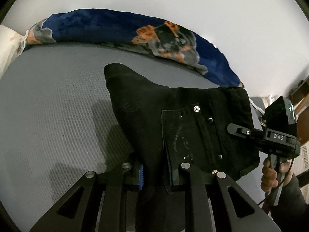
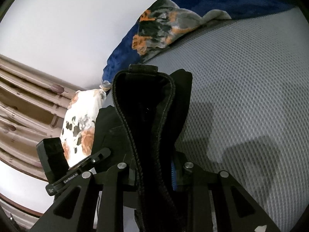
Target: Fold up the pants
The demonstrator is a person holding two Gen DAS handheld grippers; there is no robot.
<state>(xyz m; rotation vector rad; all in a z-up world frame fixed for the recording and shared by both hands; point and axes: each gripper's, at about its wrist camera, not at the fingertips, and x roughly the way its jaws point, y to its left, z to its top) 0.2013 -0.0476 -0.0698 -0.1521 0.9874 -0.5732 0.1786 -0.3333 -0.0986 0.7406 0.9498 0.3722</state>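
I hold both tongs level, my left gripper (image 1: 156, 171) and right gripper (image 2: 153, 171) each clenched on the black pants (image 1: 154, 112) above the grey mattress (image 1: 48, 106).

"DAS" in raised letters on the body of the right gripper (image 1: 234, 128) seen from the left wrist, "GenRobot.AI" in white print on the left gripper (image 2: 104, 152) seen from the right wrist

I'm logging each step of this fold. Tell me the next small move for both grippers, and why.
Probably lower both together toward the grey mattress. The left gripper and right gripper are each shut on the black pants, which hang lifted above the surface near the blue blanket. Laying the cloth down flat would let the fold settle before release.
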